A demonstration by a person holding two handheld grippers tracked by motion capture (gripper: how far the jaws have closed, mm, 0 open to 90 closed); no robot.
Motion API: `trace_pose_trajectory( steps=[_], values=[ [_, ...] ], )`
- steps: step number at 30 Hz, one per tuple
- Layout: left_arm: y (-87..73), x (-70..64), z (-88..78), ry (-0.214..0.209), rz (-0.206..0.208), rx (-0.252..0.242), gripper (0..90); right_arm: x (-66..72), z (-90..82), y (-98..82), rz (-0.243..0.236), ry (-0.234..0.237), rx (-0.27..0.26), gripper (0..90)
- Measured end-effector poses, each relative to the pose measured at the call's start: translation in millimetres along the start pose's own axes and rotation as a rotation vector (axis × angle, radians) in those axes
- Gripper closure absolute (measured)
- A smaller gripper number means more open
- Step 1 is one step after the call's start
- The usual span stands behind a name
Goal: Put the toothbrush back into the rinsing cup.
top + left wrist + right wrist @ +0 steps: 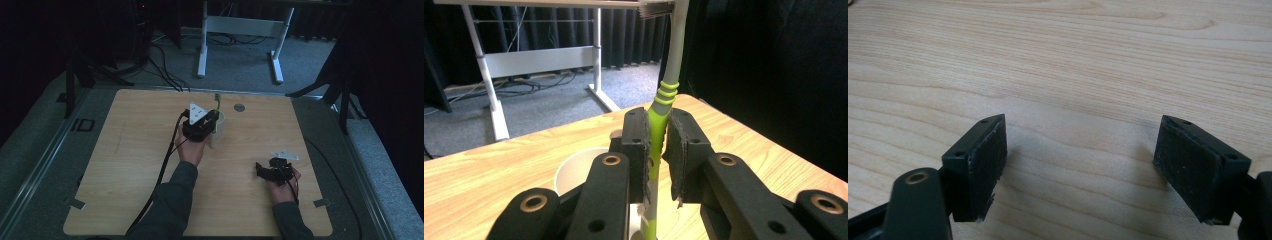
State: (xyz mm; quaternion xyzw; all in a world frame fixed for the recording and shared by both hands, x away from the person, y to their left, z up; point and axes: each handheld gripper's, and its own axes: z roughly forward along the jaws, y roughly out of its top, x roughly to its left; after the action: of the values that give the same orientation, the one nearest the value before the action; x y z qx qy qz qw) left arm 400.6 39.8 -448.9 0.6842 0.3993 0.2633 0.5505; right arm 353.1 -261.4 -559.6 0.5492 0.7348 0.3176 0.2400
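Observation:
My left gripper is shut on a toothbrush with a green and grey handle. It holds the brush upright, bristles at the top. Just below and left of the jaws stands an open paper cup, and the lower end of the handle is hidden behind the fingers. In the high view the left gripper sits at the table's far middle against the cup, with the toothbrush poking up above it. My right gripper rests low near the front right. Its jaws stand wide open over bare wood.
The wooden table has a small round metal disc near its far edge. Beyond the table a white desk frame stands on grey carpet with cables on the floor. Dark stand legs flank the table's far corners.

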Motion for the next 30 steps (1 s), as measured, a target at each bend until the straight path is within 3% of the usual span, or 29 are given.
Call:
trace_pose_trajectory(
  steps=[15,17,20,24,30],
  values=[
    [-9.9,-0.4,2.4,0.0,-0.001,0.037,78.2,0.1,0.0,0.0,0.001,0.0,0.001,21.0],
    [-10.6,-0.4,2.5,0.002,-0.008,0.045,73.9,0.1,0.0,0.0,0.001,0.0,0.0,21.0],
    [-10.8,-0.4,2.4,-0.004,-0.043,0.088,55.4,0.1,0.0,0.0,0.0,0.001,0.0,21.0],
    [-14.2,-2.3,3.1,0.005,-0.015,0.146,42.0,0.2,0.0,0.0,0.001,0.001,0.001,21.0],
    [-15.1,-2.5,-1.0,0.016,-0.007,0.152,38.2,0.3,0.0,0.0,0.001,0.001,0.001,21.0]
  ],
)
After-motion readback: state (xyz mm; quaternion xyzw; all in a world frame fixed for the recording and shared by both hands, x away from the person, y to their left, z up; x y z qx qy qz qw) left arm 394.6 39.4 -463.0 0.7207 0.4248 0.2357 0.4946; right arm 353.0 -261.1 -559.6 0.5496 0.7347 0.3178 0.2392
